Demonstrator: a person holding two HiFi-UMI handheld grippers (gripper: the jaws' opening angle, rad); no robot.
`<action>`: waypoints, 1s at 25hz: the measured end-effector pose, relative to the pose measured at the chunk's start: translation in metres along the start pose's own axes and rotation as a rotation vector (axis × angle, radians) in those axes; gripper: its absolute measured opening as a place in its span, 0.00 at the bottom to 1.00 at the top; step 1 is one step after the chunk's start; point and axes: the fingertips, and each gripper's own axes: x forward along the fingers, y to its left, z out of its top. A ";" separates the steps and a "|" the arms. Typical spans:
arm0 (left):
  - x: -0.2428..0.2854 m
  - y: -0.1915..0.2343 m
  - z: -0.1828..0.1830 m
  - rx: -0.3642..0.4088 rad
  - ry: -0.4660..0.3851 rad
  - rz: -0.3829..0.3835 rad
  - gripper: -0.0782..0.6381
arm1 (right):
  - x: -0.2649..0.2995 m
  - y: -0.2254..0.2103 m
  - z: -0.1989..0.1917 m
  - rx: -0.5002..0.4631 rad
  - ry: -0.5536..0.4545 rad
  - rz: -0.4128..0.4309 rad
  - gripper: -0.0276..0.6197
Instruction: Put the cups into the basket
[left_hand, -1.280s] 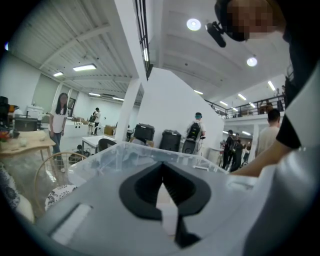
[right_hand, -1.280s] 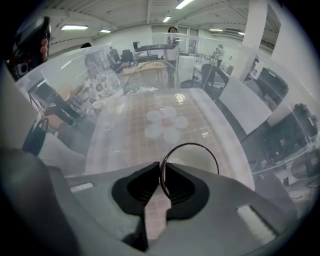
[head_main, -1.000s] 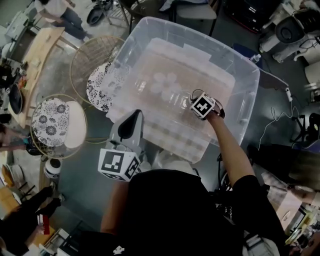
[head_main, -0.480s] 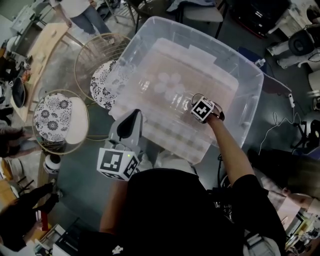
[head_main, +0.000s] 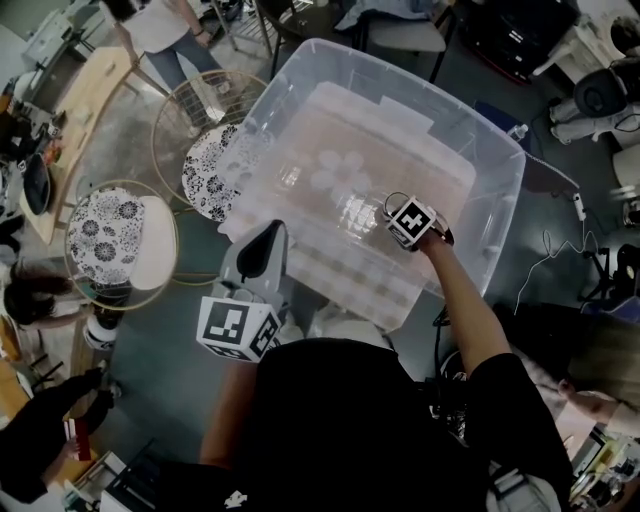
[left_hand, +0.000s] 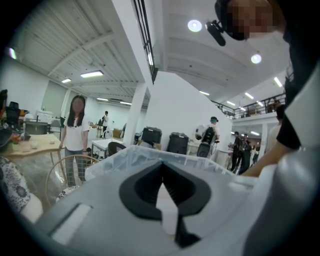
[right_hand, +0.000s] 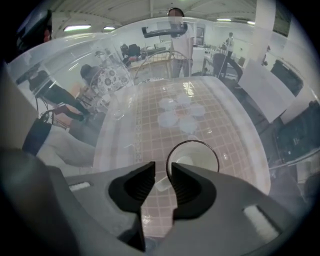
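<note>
Head view, basket: I see a big clear basket (head_main: 500, 200) in the middle, looked at from above.
Head view, cups: a bunch of clear cups (head_main: 335, 178) sits close together on the basket floor. One more clear cup (head_main: 362, 212) stands near them, just beside my right gripper.
Head view, right gripper: my right gripper (head_main: 385, 212) is down inside the basket, at that single cup.
Head view, left gripper: my left gripper (head_main: 272, 228) is outside the basket, at its near wall, well apart from the cups.
Head view, around: two round wire seats (head_main: 100, 235) with flowery cushions stand to the left, and a wooden tabletop (head_main: 80, 110) is past them.

Left gripper view, fingers: the left gripper (left_hand: 163, 170) has its fingers clenched together with nothing between them.
Left gripper view, basket: the basket rim (left_hand: 125, 152) shows just past the fingers.
Left gripper view, around: a person in a white top (left_hand: 76, 135) stands by the wooden tabletop (left_hand: 30, 147).

Right gripper view, fingers: the right gripper (right_hand: 161, 167) is opening its fingers. The near wall of the cup is between them, but the pads do not press on it, so the cup is let go.
Right gripper view, cup: the cup (right_hand: 192, 160) stands upright on the basket floor, mouth up.
Right gripper view, other cups: the bunch of cups (right_hand: 180, 112) sits farther along the floor, apart from this one.
Right gripper view, basket: the clear wall (right_hand: 60, 65) curves all around.
</note>
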 end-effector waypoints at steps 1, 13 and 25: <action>-0.002 0.001 -0.001 -0.002 0.000 0.000 0.12 | -0.004 0.003 0.000 -0.004 -0.001 0.005 0.19; -0.011 0.003 0.004 -0.008 -0.014 -0.033 0.12 | -0.109 0.013 0.068 -0.049 -0.296 -0.093 0.10; -0.033 0.018 0.018 -0.016 -0.053 -0.042 0.12 | -0.244 0.077 0.171 -0.053 -0.768 -0.137 0.05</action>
